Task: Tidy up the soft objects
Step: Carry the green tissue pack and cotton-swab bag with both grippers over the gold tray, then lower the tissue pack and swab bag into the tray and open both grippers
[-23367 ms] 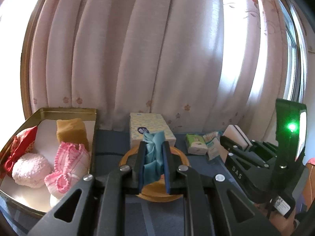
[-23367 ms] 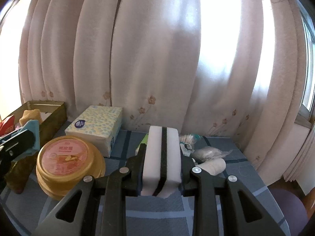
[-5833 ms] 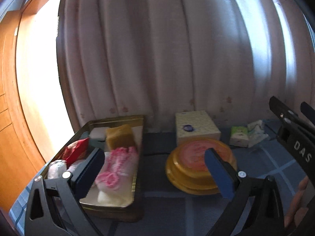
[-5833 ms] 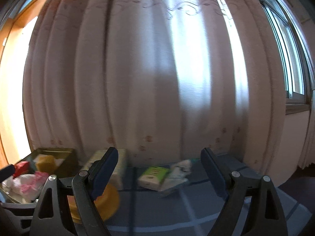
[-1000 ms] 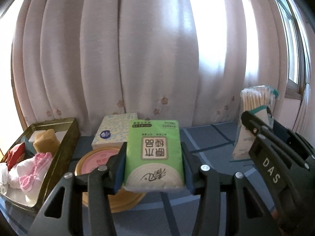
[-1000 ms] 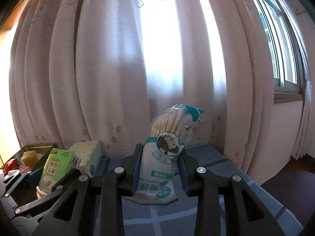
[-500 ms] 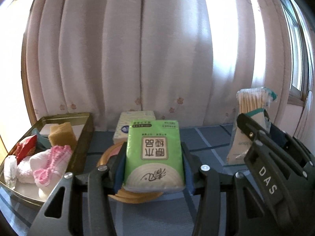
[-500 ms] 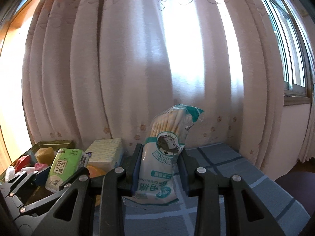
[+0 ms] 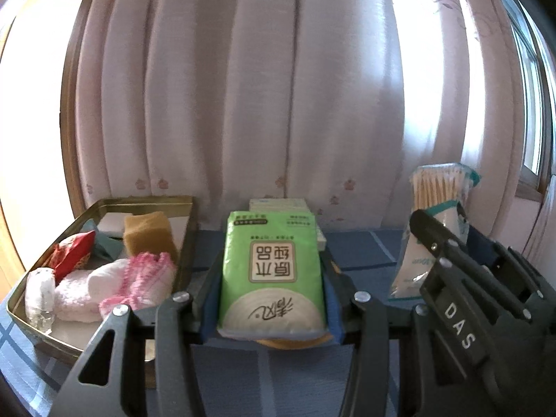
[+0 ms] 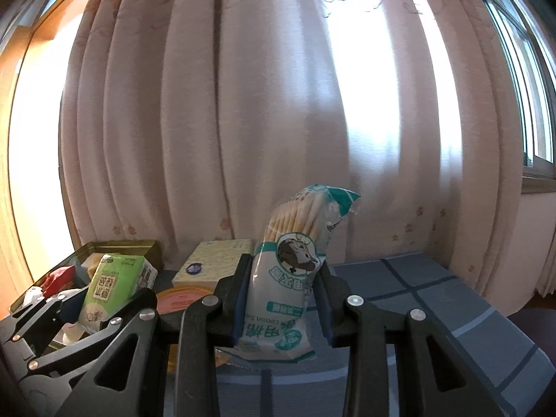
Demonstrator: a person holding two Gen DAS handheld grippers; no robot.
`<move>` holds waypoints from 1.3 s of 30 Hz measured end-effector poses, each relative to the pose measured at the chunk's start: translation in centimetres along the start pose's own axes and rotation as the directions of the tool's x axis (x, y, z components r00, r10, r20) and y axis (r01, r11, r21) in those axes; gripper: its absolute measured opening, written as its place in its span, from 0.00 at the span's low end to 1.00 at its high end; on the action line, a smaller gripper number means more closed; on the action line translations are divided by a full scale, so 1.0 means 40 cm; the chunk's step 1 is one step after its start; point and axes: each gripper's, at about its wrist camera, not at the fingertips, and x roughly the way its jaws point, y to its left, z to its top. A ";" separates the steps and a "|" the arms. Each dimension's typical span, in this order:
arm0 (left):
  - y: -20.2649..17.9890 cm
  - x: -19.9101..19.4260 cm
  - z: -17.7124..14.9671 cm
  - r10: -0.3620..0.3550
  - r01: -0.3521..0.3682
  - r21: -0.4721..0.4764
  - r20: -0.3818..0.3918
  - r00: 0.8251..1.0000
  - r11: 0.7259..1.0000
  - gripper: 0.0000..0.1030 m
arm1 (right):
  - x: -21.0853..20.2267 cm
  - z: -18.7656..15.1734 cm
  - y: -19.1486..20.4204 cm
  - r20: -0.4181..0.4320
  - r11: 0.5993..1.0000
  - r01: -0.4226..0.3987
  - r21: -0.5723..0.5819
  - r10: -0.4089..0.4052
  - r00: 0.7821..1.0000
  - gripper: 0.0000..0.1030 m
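My left gripper (image 9: 272, 274) is shut on a green tissue pack (image 9: 272, 271), held upright above the table; the same tissue pack (image 10: 111, 288) shows at the left of the right wrist view. My right gripper (image 10: 283, 299) is shut on a bag of cotton swabs (image 10: 288, 285), also seen as the swab bag (image 9: 429, 229) to the right of the left gripper. A gold metal tin (image 9: 114, 203) lies at the left and holds a yellow sponge (image 9: 149, 232), a pink knitted piece (image 9: 142, 279), a red pouch (image 9: 71, 252) and other soft items.
A patterned tissue box (image 10: 212, 260) stands by the curtain behind a round yellow container (image 10: 180, 300). The table wears a blue checked cloth (image 10: 434, 295). A pale curtain (image 9: 278, 104) hangs behind, with a window (image 10: 528, 104) at right.
Both grippers have moved leftward together with their loads still held. The tin now lies closer and more central in the left wrist view, and the yellow container is mostly hidden behind the tissue pack.
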 end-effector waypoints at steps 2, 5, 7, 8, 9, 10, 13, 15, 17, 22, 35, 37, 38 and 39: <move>0.017 -0.004 0.000 0.008 -0.008 -0.009 -0.001 1.000 1.000 0.47 | 0.002 -0.001 0.021 0.002 1.000 -0.013 -0.014 0.013 1.000 0.36; 0.048 -0.011 0.001 0.021 -0.021 -0.026 0.001 1.000 0.999 0.47 | 0.003 -0.002 0.050 0.003 0.999 -0.033 -0.020 0.033 0.999 0.36; 0.070 -0.017 0.001 0.030 -0.030 -0.037 0.002 1.000 0.999 0.47 | 0.006 -0.003 0.068 0.002 0.999 -0.045 -0.022 0.045 0.999 0.36; 0.078 -0.017 0.003 0.035 -0.035 -0.041 0.001 0.999 0.999 0.47 | 0.008 -0.004 0.080 0.000 0.998 -0.052 -0.028 0.052 0.999 0.36; 0.091 -0.019 0.003 0.043 -0.042 -0.048 0.000 0.999 0.998 0.47 | 0.012 -0.005 0.090 -0.002 0.998 -0.057 -0.033 0.057 0.998 0.36; 0.100 -0.019 0.004 0.045 -0.045 -0.053 -0.001 0.999 0.998 0.47 | 0.013 -0.005 0.098 -0.002 0.997 -0.064 -0.035 0.064 0.998 0.36; 0.128 -0.023 0.009 0.061 -0.061 -0.056 0.002 0.998 0.997 0.47 | 0.017 -0.005 0.128 0.001 0.995 -0.089 -0.039 0.089 0.996 0.36; 0.147 -0.024 0.013 0.080 -0.079 -0.054 0.006 0.997 0.995 0.47 | 0.023 -0.004 0.149 0.002 0.993 -0.103 -0.049 0.104 0.995 0.36; 0.172 -0.025 0.020 0.089 -0.089 -0.068 0.007 0.996 0.994 0.47 | 0.029 -0.004 0.173 0.002 0.991 -0.115 -0.066 0.116 0.993 0.36; 0.226 -0.029 0.038 0.130 -0.128 -0.076 0.011 0.992 0.989 0.47 | 0.036 -0.002 0.233 0.007 0.982 -0.159 -0.102 0.161 0.987 0.36; 0.310 -0.007 0.066 0.203 -0.202 -0.073 0.006 0.979 0.977 0.47 | 0.078 0.008 0.308 -0.029 0.963 -0.237 -0.127 0.235 0.972 0.36; 0.321 -0.006 0.074 0.216 -0.215 -0.065 0.009 0.976 0.974 0.47 | 0.081 0.012 0.320 -0.036 0.959 -0.253 -0.130 0.251 0.967 0.36; 0.324 -0.005 0.076 0.222 -0.221 -0.062 0.010 0.975 0.973 0.47 | 0.084 0.014 0.327 -0.039 0.957 -0.258 -0.133 0.255 0.966 0.36; 0.330 -0.002 0.081 0.229 -0.228 -0.061 0.010 0.973 0.972 0.47 | 0.088 0.017 0.334 -0.043 0.955 -0.262 -0.137 0.258 0.965 0.36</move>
